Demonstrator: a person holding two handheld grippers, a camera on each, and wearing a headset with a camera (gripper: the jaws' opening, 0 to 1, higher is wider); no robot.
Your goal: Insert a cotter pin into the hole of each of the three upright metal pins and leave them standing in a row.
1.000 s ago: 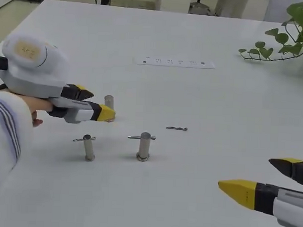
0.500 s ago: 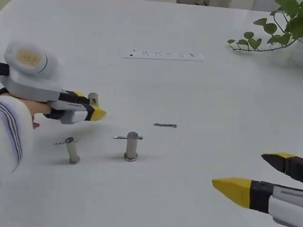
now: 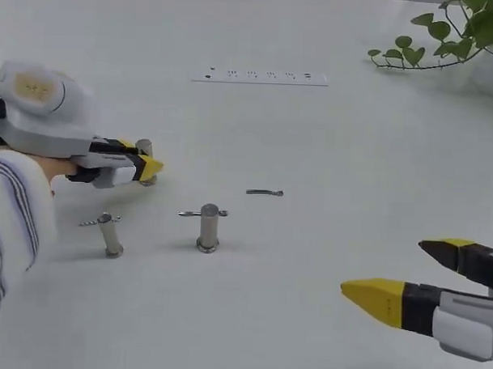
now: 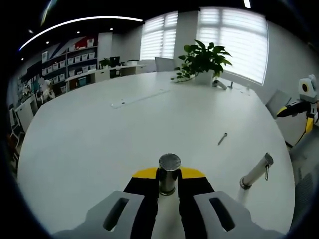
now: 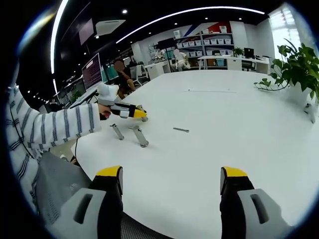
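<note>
My left gripper (image 3: 148,169) is at the left of the table, shut on a bare upright metal pin (image 3: 144,151). In the left gripper view the yellow-tipped left gripper (image 4: 168,175) clamps that pin (image 4: 169,164) on both sides. Two more upright pins (image 3: 109,235) (image 3: 207,226) stand nearer me, each with a cotter pin through its head. A loose cotter pin (image 3: 264,192) lies flat to their right. My right gripper (image 3: 399,271) hovers open at the lower right, holding nothing, far from the pins (image 5: 139,136).
A white power strip (image 3: 258,76) lies at the back of the table. A potted plant (image 3: 446,29) trails over the far right corner. A person sits at a desk in the background of the right gripper view.
The left gripper's jaws have shut on the bare pin they were standing around. The head camera has shifted, so everything sits lower left. The right gripper has barely moved.
</note>
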